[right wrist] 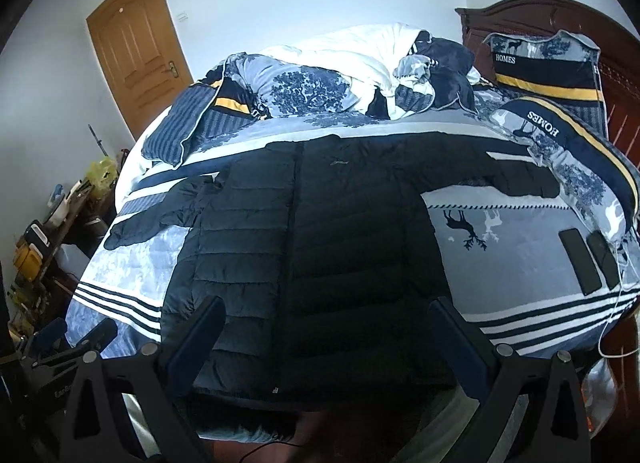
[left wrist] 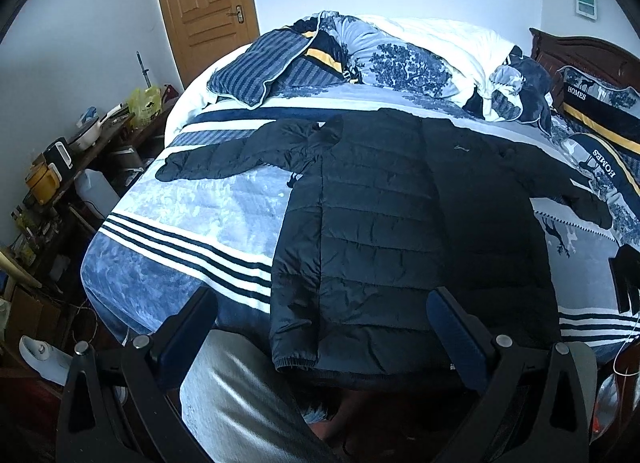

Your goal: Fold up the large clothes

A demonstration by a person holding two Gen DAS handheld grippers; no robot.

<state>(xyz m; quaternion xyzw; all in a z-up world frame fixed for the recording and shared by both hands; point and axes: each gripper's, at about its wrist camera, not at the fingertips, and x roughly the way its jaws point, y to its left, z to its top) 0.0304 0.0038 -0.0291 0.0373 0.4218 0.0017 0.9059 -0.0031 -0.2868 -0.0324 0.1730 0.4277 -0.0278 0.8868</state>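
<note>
Black jacket (left wrist: 400,223) flat on bed (left wrist: 180,231), hem at near edge, both grippers (left wrist: 320,327) (right wrist: 324,327) spread

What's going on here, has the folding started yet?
Not yet. A dark puffer jacket lies flat on the bed, front up, both sleeves spread out to the sides. The left tongs and right tongs hover open over its hem at the near edge, holding nothing. Two phones lie on the bed right of the jacket.

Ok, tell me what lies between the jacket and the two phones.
Only bare bedspread printed with deer, seen in the right wrist view. The jacket and phones lie apart.
</note>
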